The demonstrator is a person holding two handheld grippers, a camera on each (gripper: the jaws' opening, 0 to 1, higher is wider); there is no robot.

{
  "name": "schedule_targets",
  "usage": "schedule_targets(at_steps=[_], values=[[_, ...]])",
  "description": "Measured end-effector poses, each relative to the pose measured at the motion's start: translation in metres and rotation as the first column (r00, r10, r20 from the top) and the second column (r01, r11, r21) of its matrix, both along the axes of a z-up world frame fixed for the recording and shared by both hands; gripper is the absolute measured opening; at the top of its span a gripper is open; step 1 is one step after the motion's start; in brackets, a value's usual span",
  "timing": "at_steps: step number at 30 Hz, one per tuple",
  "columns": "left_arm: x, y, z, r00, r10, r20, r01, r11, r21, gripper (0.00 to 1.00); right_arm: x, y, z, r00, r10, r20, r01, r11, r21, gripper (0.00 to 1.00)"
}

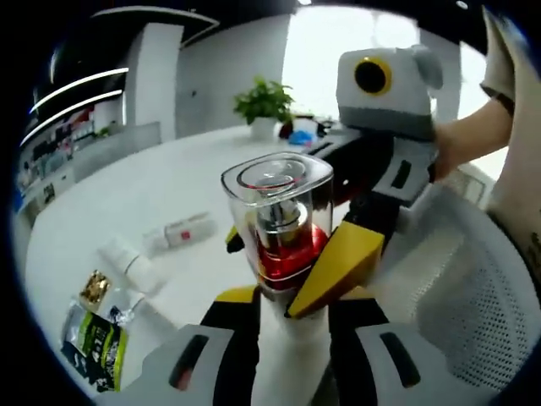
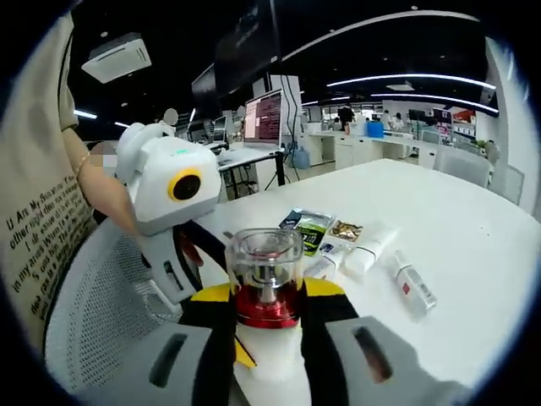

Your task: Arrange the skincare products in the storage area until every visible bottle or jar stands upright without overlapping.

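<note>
- Step in hand, as judged: one pump bottle [image 1: 279,228] is held up off the white table [image 1: 169,178] between both grippers, upright, with placement in the storage area not yet done.
- Pump bottle: clear squared cap over a silver collar and red band, white body below; the same bottle sits at the centre of the right gripper view [image 2: 264,283].
- Left gripper [image 1: 279,313]: jaws closed against the white body from either side, pinching it.
- Right gripper [image 2: 266,338]: jaws pressed to the bottle's body just under the red band, also pinching it. Seen from the left gripper view it enters from the right [image 1: 355,254], a yellow jaw tip touching the bottle.
- Items lying flat on the table, far from the held bottle: a clear vial with a red label [image 2: 412,288], a white tube [image 2: 369,248], a gold-wrapped piece [image 2: 345,230], a dark green-and-black sachet [image 2: 309,224].
- Containers: none identifiable as a storage tray or box; the held bottle's contents cannot be told.
- White mesh chair [image 1: 473,296] close beneath the grippers.
- Next move, as judged: carry the bottle over the table, set it down on its base clear of the lying items, then release one gripper at a time so it does not tip.
</note>
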State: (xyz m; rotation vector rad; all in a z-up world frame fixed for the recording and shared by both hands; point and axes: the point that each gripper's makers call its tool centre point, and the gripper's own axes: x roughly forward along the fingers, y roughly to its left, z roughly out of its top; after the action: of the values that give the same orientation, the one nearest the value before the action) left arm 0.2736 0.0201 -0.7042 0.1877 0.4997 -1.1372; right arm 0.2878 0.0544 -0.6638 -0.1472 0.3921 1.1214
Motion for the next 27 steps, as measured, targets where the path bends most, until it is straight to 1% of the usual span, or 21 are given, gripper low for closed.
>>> schedule_targets(at_steps=[3,5,7,8,10,13,16,20,24,25,26,27], values=[[-0.002,-0.001,0.000,0.999,-0.023,0.043,0.024,1.000,-0.018,0.28,-0.002,0.000,0.000,1.000,0.029,0.004,-0.029,1.000,-0.001,0.28],[-0.004,0.000,-0.001,0.998,-0.039,0.058,0.040,0.999,-0.016,0.28,-0.006,0.000,0.000,0.998,0.061,0.017,-0.061,0.998,-0.008,0.28],[-0.006,0.000,-0.003,0.997,-0.054,0.051,0.054,0.999,0.001,0.28,-0.010,0.001,0.000,0.994,0.102,0.033,-0.101,0.995,-0.026,0.28],[-0.009,0.002,-0.007,0.998,-0.064,0.031,0.063,0.998,0.026,0.27,-0.011,0.000,0.000,0.993,0.110,0.038,-0.108,0.994,-0.035,0.28],[-0.011,0.002,-0.009,0.997,-0.072,0.035,0.071,0.997,0.031,0.26,-0.015,0.001,0.000,0.989,0.139,0.046,-0.137,0.990,-0.047,0.28],[-0.012,0.004,-0.011,0.997,-0.070,0.021,0.069,0.997,0.034,0.26,-0.018,0.000,0.000,0.986,0.160,0.052,-0.157,0.986,-0.052,0.28],[-0.013,0.003,-0.011,0.996,-0.090,0.027,0.089,0.995,0.049,0.25,-0.022,-0.001,-0.001,0.978,0.199,0.054,-0.196,0.979,-0.062,0.29],[-0.013,0.001,-0.013,0.992,-0.125,0.032,0.123,0.990,0.069,0.25,-0.025,-0.005,-0.002,0.965,0.253,0.063,-0.246,0.964,-0.105,0.29],[-0.013,-0.005,-0.012,0.981,-0.184,0.056,0.177,0.979,0.105,0.25,-0.024,-0.013,-0.003,0.964,0.264,0.045,-0.258,0.961,-0.101,0.29],[-0.012,-0.007,-0.012,0.979,-0.193,0.059,0.186,0.977,0.107,0.26,-0.025,-0.014,-0.003,0.964,0.263,0.035,-0.259,0.961,-0.099,0.30],[-0.011,-0.009,-0.010,0.978,-0.199,0.062,0.193,0.976,0.099,0.26,-0.023,-0.015,-0.003,0.966,0.257,0.016,-0.254,0.962,-0.097,0.30],[-0.011,-0.010,-0.008,0.977,-0.206,0.061,0.200,0.976,0.092,0.26,-0.023,-0.015,-0.003,0.966,0.260,0.009,-0.258,0.961,-0.097,0.30]])
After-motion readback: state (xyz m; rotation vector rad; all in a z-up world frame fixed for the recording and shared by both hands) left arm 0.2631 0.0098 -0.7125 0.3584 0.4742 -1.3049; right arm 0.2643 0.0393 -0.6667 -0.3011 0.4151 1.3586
